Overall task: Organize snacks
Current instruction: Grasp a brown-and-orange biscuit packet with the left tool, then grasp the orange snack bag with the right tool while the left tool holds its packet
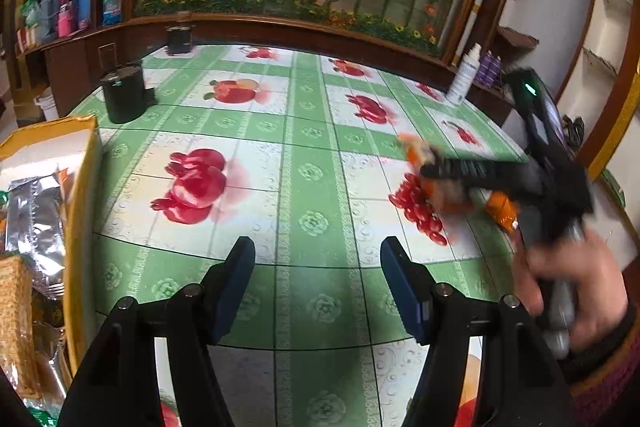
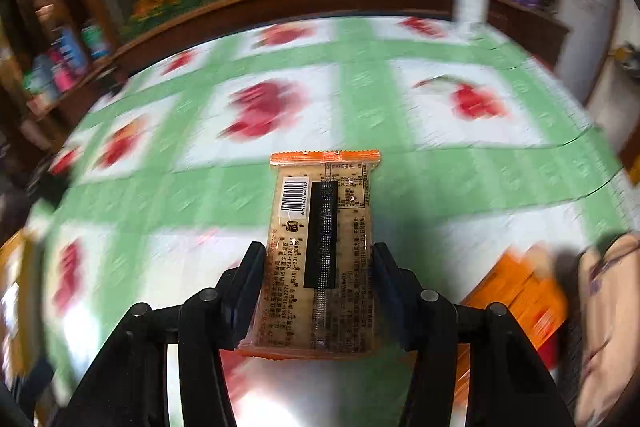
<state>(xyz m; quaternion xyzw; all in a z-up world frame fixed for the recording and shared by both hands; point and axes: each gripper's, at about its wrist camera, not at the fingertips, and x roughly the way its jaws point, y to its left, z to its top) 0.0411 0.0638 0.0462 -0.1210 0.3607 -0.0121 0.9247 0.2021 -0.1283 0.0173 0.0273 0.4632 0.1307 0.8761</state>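
Tablecloth (image 1: 312,147) | left tongs (image 1: 318,263) agape | right tongs (image 2: 318,267) clamp cracker pack (image 2: 320,251)

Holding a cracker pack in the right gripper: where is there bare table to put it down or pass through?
Bare tablecloth runs from the open left gripper back to the black canisters and white bottle. It is crowded on the left, where the yellow box holds snacks. The right gripper grips the cracker pack, with orange packs beside it.

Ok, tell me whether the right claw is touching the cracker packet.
Touching. The right wrist view shows the right claw with both pads pressed against the long sides of the cracker packet, no gap either side.
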